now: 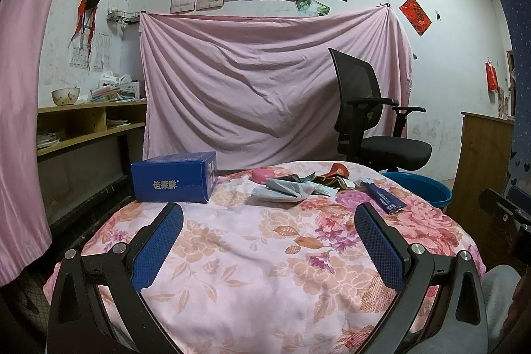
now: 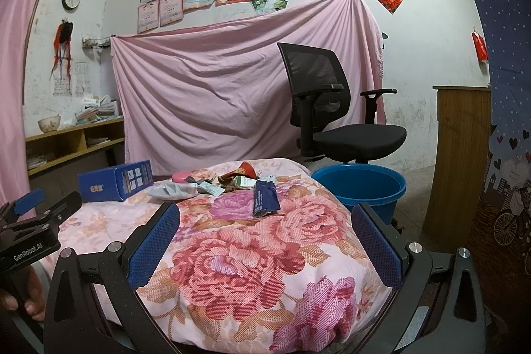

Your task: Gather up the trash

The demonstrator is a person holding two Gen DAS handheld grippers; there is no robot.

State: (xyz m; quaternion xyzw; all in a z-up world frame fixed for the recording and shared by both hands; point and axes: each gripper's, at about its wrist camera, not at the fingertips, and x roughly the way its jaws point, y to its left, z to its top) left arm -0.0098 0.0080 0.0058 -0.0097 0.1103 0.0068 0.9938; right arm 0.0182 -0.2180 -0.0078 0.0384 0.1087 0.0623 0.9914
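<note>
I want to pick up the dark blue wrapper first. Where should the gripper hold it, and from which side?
Probably grip the dark blue wrapper at its near crumpled end, which lifts slightly off the floral cloth. Come from the front with the right gripper, which is open and nearest.

Bare floral cloth [image 1: 252, 257] lies open from the near edge toward 12 o'clock up to the wrapper pile [image 1: 298, 186], with the blue box [image 1: 174, 176] blocking 11 o'clock and the blue basin [image 2: 360, 184] past the edge at 1 o'clock.
</note>
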